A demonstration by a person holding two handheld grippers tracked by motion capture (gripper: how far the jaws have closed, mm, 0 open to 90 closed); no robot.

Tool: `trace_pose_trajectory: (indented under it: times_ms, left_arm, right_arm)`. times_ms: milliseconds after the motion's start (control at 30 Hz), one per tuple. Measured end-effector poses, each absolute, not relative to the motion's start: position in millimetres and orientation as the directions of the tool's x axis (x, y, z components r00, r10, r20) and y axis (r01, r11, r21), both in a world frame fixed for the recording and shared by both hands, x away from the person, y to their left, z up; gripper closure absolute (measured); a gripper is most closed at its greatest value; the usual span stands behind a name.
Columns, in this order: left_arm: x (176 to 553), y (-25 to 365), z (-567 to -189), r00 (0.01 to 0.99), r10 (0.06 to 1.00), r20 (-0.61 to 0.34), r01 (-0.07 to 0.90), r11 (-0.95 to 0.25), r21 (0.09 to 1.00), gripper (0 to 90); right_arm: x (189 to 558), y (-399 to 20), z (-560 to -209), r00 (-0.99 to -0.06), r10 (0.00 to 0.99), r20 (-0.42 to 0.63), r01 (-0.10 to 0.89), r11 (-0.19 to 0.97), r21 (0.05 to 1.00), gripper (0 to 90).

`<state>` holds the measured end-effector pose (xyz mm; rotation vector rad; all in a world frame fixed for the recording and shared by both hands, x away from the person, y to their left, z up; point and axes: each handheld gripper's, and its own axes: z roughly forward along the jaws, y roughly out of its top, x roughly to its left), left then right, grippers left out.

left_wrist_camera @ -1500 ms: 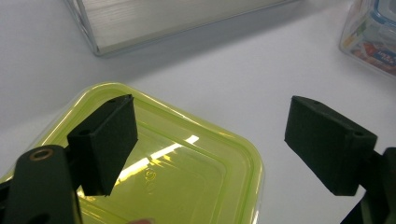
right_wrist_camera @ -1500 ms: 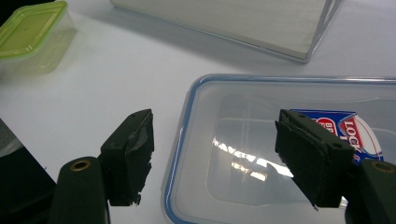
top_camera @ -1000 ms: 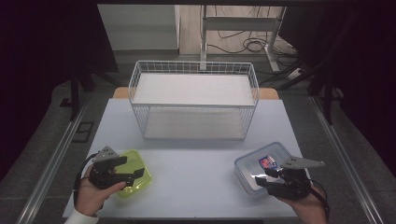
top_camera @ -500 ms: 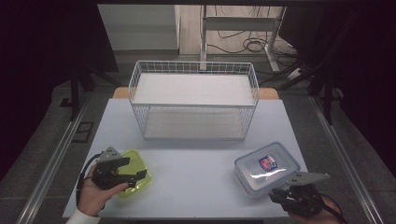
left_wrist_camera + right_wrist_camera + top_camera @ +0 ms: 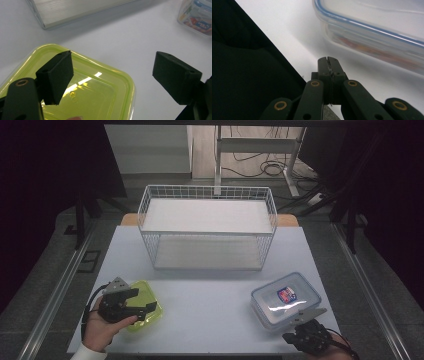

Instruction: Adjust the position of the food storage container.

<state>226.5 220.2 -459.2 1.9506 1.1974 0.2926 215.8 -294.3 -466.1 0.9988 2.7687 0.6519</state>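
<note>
Item 1, lower right of the high view: right claw (image 5: 306, 336), held at the near edge of the bench (image 5: 210, 305). Its jaws have just been closing and are now clenched flat together with nothing between them, as seen in the right gripper view (image 5: 328, 62). It is parked just short of the clear container's near wall, apart from it.

Item 2, lower left of the high view: left claw (image 5: 131, 304), gripped in a hand (image 5: 102, 330). The jaws are spread wide and released; in the left gripper view one pad (image 5: 56, 75) is seen over the lid, the other over bare bench beside it. No contact with the lid can be confirmed.

Item 3, beneath the left claw: yellow-green lidded container (image 5: 142, 302), square, translucent, flat on the bench.

Item 4, right of centre: clear lidded container with a blue seal (image 5: 285, 300), a label on its lid, flat on the bench and well apart from item 3.

Item 5, upper centre: white wire basket (image 5: 207, 227), two-tiered, at the far side of the bench.

Step judged in hand: approach to the two containers, neither yet grasped. Next move judged to call for the left claw to be lowered astride the yellow-green container's edge and closed, and the right claw to be reopened before the clear container can be taken.
</note>
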Motion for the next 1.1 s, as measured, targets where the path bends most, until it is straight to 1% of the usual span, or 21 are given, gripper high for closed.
trace_pose_trajectory:
  times_ms: [267, 400, 900, 1100]
  left_arm:
    - [228.0, 225.4, -458.7, 0.516, 0.825, -0.23, 0.645, -0.197, 0.738, 16.4]
    - [228.5, 225.7, -458.6, 0.512, 0.826, -0.235, 0.648, -0.193, 0.736, 16.4]
    - [228.6, 226.9, -457.6, 0.507, 0.83, -0.232, 0.652, -0.193, 0.733, 16.6]
    - [228.7, 225.4, -455.5, 0.511, 0.828, -0.229, 0.648, -0.196, 0.736, 16.7]
  right_arm:
    - [222.8, -283.5, -475.4, -0.793, 0.609, -0.001, 0.557, 0.726, 0.403, 88.8]
    - [224.2, -278.9, -475.9, -0.799, 0.601, 0.007, 0.551, 0.729, 0.406, 88.8]
    - [234.4, -262.7, -477.8, -0.799, 0.6, -0.044, 0.538, 0.745, 0.394, 88.9]
    - [238.2, -255.2, -476.0, -0.799, 0.6, -0.039, 0.536, 0.74, 0.407, 88.9]
